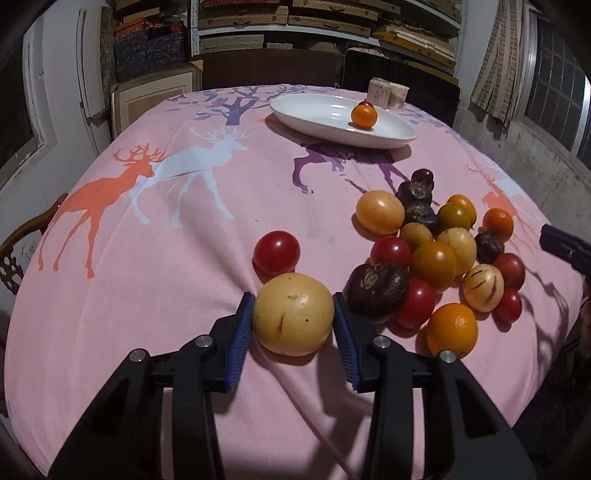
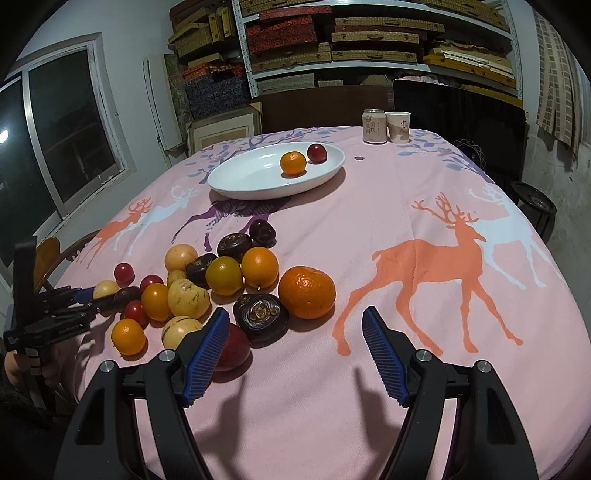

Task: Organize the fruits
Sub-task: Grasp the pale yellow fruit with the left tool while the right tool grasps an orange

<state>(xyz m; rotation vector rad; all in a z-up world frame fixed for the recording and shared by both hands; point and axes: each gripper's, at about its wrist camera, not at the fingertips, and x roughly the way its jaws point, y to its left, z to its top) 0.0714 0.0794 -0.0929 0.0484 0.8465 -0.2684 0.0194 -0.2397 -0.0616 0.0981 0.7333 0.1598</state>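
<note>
Left gripper (image 1: 293,317) pinches the pale yellow fruit (image 1: 293,319), fingers snug on both flanks, ready for the white dish (image 1: 295,118); right gripper (image 2: 293,345) hovers, fingers spread, empty.

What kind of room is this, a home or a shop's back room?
Probably a storeroom doubling as a dining spot. Metal shelves at the back are stacked with flat woven and patterned boxes. In front stands a table with a pink deer-print cloth, holding loose fruit and a white plate.

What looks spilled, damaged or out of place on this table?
Nothing spilled or broken. Most fruit lies in a loose heap on the tablecloth, only two pieces in the white dish. The yellow fruit in the left claw has small dark blemishes.
</note>
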